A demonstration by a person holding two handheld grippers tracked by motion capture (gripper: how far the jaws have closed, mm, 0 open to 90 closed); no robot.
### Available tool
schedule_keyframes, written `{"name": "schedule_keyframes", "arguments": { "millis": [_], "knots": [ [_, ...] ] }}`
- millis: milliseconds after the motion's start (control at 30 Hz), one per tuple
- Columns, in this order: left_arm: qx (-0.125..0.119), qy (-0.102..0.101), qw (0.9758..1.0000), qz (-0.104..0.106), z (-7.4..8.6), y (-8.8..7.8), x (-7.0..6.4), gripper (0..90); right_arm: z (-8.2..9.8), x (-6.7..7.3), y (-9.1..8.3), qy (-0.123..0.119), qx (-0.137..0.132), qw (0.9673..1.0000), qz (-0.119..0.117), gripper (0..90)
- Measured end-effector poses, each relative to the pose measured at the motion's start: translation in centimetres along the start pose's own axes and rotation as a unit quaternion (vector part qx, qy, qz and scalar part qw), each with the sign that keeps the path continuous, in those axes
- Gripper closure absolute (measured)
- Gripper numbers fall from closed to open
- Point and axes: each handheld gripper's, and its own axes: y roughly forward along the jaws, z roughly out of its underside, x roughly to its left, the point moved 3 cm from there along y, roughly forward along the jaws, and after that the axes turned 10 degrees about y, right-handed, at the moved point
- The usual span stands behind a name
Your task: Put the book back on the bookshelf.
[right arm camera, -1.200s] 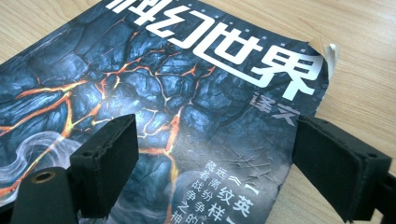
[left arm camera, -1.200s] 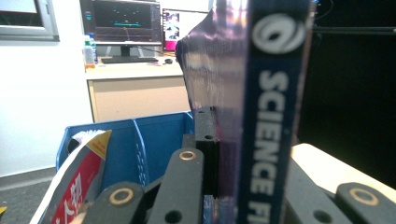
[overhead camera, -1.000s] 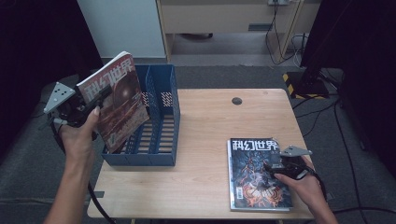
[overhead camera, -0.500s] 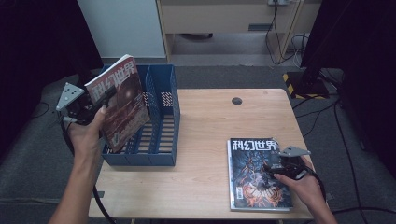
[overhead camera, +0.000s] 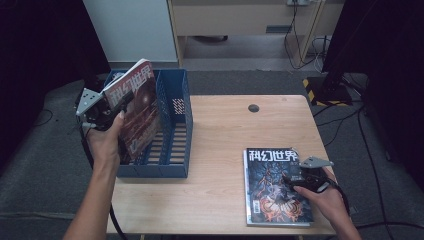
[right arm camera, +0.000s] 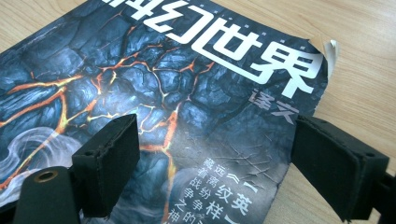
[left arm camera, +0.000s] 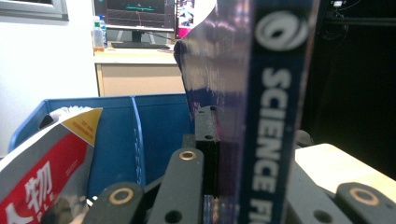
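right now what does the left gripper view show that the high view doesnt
Left gripper view alone: the held magazine's spine with English lettering, a red-and-white magazine already in the blue file rack, and a desk with monitors behind. High view alone: the whole table, the right gripper open over a dark magazine. Both: the left gripper shut on its magazine at the rack.

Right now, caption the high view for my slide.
Left gripper lowers a magazine into the blue file rack; right gripper rests open over another magazine.
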Motion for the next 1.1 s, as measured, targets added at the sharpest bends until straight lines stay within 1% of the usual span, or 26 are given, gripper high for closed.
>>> {"name": "schedule_keyframes", "arguments": {
  "millis": [33, 67, 133, 167, 200, 267, 433, 567, 733, 933, 967, 1067, 1100],
  "knots": [
    [0.005, 0.001, 1.0, 0.001, 0.19, 0.33, -0.02, 83.8, 0.01, -0.03, -0.03, 0.001, 0.001, 1.0, -0.001, 15.7],
    [0.005, 0.001, 1.0, 0.001, 0.19, 0.33, -0.02, 83.8, 0.01, -0.03, -0.03, 0.001, 0.001, 1.0, -0.001, 15.7],
    [0.008, 0.001, 1.0, -0.003, 0.31, 0.55, -0.09, 83.8, 0.01, -0.03, -0.06, 0.002, -0.001, 1.0, 0.0, 15.8],
    [0.009, 0.002, 0.9999, -0.009, 0.35, 0.5, -0.17, 83.8, 0.03, -0.04, -0.12, 0.001, -0.002, 1.0, 0.001, 15.8],
    [0.009, 0.002, 0.9999, -0.009, 0.35, 0.5, -0.17, 83.8, 0.03, -0.05, -0.15, 0.001, -0.002, 1.0, 0.001, 15.8],
    [0.007, -0.002, 0.9999, -0.013, 0.38, 0.3, -0.26, 83.7, 0.03, -0.07, -0.2, 0.002, -0.002, 1.0, 0.001, 15.8],
    [0.005, -0.003, 0.9999, -0.014, 0.59, 0.31, -0.22, 83.8, 0.01, -0.02, -0.15, 0.0, -0.003, 1.0, -0.001, 15.8],
    [0.005, 0.002, 0.9999, -0.015, 0.32, 0.2, -0.24, 83.7, 0.01, -0.15, -0.15, 0.001, -0.001, 1.0, 0.0, 15.8],
    [0.0, 0.0, 0.9998, -0.018, -0.09, -0.12, -0.09, 83.8, 0.03, -0.11, -0.14, 0.0, -0.001, 1.0, 0.0, 15.8],
    [-0.001, 0.001, 0.9998, -0.02, 0.13, 0.2, 0.16, 83.7, 0.05, -0.07, -0.17, -0.001, 0.0, 1.0, 0.0, 16.1],
    [0.004, 0.003, 0.9996, -0.026, 0.25, 0.35, 0.27, 83.7, 0.04, -0.16, -0.3, -0.002, -0.001, 1.0, -0.002, 16.5],
    [0.005, 0.002, 0.9995, -0.031, 0.29, 0.33, 0.36, 83.7, 0.05, -0.3, -0.33, 0.004, 0.0, 1.0, 0.0, 16.5],
    [0.001, 0.0, 0.9994, -0.034, 0.25, 0.2, 0.5, 83.7, 0.08, -0.34, -0.31, 0.005, 0.001, 1.0, 0.0, 16.5]
  ]
}}
